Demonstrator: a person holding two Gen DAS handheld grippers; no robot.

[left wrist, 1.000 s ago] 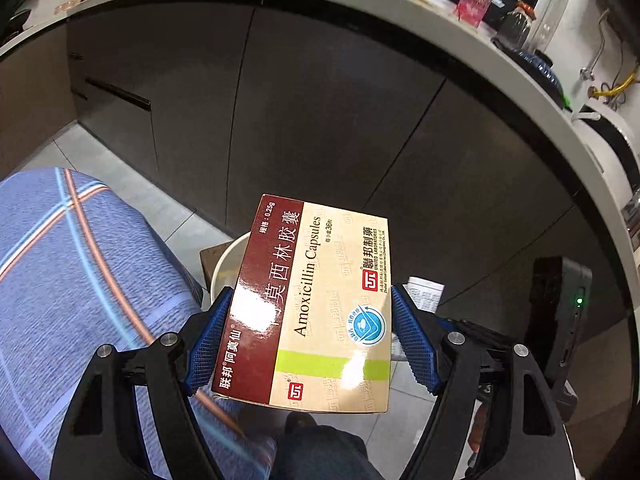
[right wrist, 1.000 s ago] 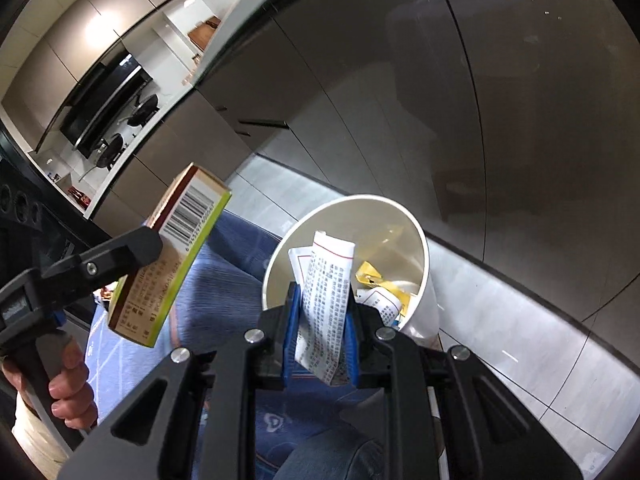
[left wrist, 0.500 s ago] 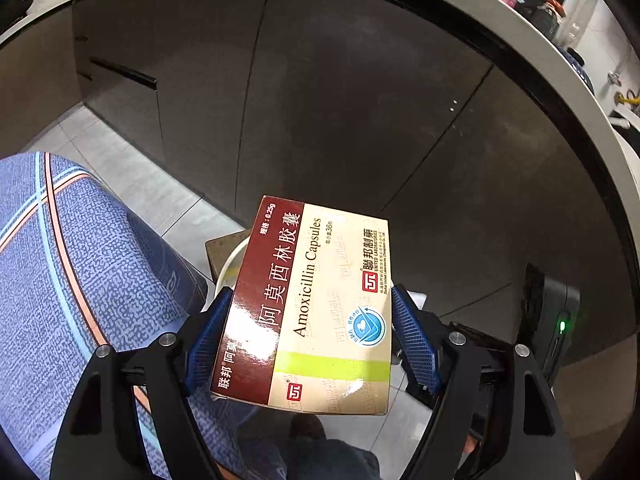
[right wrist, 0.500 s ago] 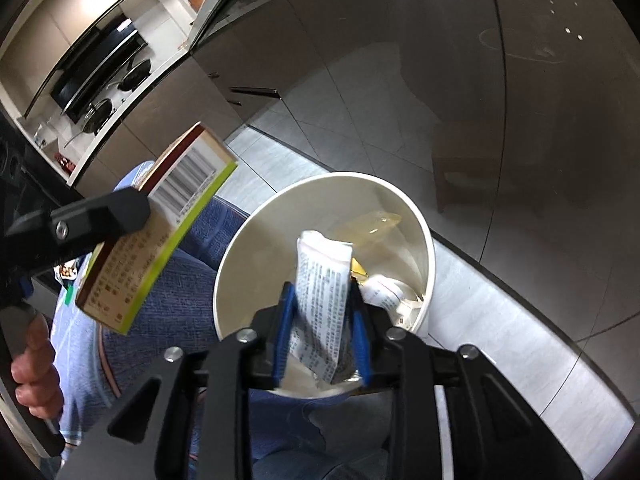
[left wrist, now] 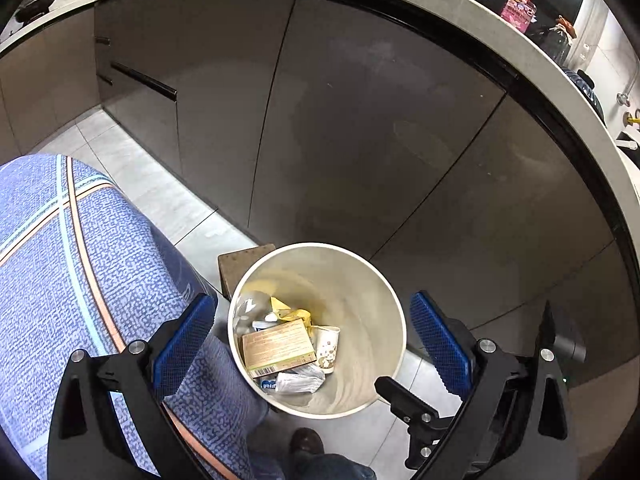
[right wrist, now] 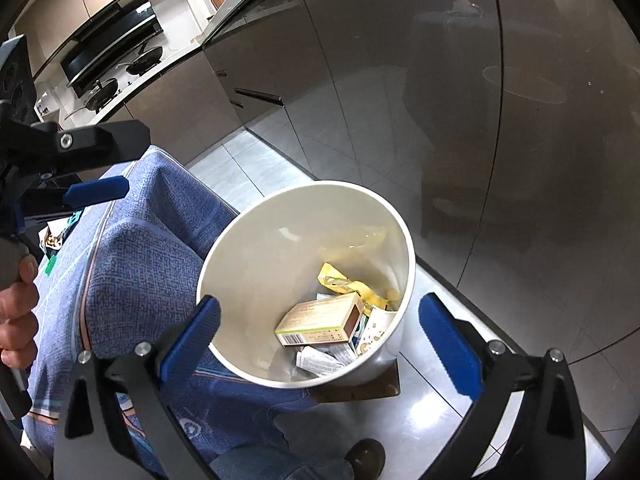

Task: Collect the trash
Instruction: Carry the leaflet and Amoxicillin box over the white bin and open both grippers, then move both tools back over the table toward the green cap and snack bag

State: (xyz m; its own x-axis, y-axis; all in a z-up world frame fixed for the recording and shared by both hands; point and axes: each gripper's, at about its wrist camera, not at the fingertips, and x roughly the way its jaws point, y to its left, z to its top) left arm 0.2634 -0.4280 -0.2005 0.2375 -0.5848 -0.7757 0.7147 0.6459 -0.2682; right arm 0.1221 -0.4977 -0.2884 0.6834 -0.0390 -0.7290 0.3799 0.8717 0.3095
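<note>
Trash: a light, stiff medicine box [left wrist: 278, 347] lies in the bin [left wrist: 394, 316] below both grippers, left [left wrist: 316, 336] and right [right wrist: 320, 334], jaws just opened, spread empty; best pinched across its flat faces.

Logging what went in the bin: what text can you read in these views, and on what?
No text can be read now.
Medicine box in the bin: barcode and print, too small.
Folded leaflet: print blurred.
Paper cup: pattern only.
Pink bottle on the counter: label blurred.

Both jaws just opened; medicine box [left wrist: 278, 347] and leaflet [right wrist: 320, 361] now in bin [left wrist: 384, 288].
</note>
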